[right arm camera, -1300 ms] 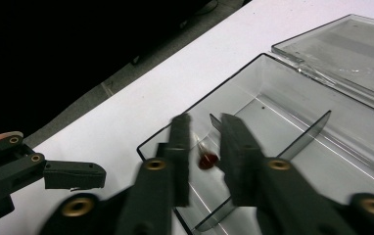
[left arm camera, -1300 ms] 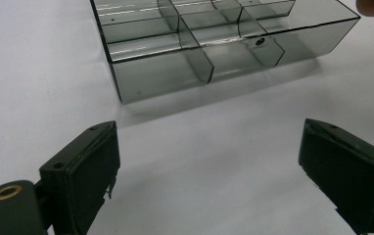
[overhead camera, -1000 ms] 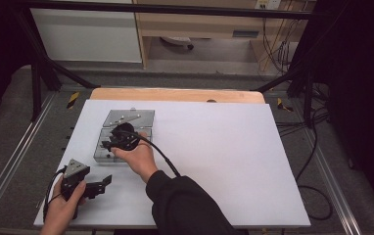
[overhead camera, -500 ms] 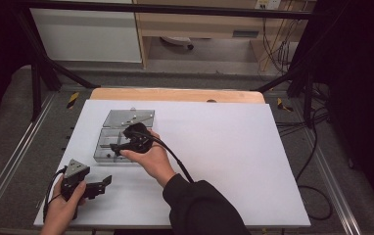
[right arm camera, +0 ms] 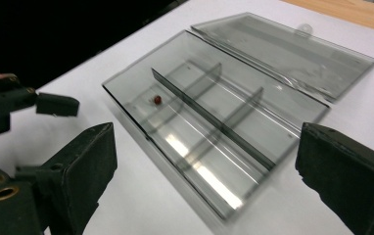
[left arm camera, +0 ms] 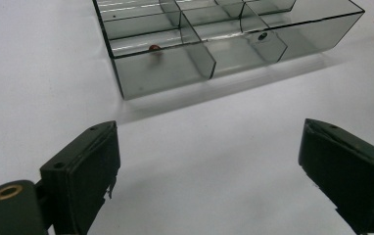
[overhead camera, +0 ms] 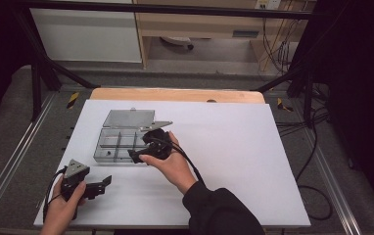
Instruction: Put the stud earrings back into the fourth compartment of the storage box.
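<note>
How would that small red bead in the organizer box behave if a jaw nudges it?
The red bead looks round, so it would probably roll, though the compartment walls of the clear box should stop it. It seems tiny against the wide open right gripper, so likely hard to pinch.

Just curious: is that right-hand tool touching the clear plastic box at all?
Apart. In the right gripper view the right gripper has its jaws spread wide with bare white table between them and the clear box, which lies open beyond them.

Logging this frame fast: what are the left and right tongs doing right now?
Left tongs: open, holding nothing, low on the table short of the clear box.
Right tongs: open, holding nothing, over the box's near edge.
</note>
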The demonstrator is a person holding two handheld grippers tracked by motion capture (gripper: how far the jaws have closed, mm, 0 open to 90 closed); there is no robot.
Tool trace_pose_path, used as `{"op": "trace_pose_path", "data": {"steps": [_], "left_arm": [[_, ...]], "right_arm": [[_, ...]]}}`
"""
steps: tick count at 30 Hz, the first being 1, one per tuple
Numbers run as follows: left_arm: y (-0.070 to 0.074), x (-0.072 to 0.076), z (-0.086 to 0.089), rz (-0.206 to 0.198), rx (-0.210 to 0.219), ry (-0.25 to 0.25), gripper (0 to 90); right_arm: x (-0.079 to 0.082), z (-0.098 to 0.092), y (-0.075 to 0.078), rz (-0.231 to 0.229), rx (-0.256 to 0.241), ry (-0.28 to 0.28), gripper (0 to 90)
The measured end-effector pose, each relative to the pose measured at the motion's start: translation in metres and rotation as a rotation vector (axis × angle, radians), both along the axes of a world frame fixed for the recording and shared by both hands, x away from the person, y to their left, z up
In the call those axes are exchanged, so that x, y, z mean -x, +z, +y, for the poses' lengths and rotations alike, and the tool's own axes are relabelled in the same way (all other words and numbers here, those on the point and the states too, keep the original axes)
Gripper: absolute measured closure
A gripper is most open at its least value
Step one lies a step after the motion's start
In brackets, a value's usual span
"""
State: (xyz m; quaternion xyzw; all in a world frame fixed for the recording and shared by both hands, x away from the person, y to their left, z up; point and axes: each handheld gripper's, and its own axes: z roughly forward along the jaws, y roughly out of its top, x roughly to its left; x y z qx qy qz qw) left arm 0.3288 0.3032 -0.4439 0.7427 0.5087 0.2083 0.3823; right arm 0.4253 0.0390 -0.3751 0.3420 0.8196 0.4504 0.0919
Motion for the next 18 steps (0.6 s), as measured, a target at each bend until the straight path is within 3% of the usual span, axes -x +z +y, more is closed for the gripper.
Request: {"op": "trace_pose_path", "data": {"steps": [9, 18], "left_arm": [[0.0, 0.0, 0.0, 0.001, -0.005, -0.003, 8.7], [0.0, 0.001, 0.0, -0.002, -0.001, 0.005, 8.8]], "right_arm": [[0.01, -0.033, -0.008, -0.012, 0.025, -0.05, 8.0], [0.018, -0.057, -0.015, 0.009, 0.028, -0.083, 6.5]]}}
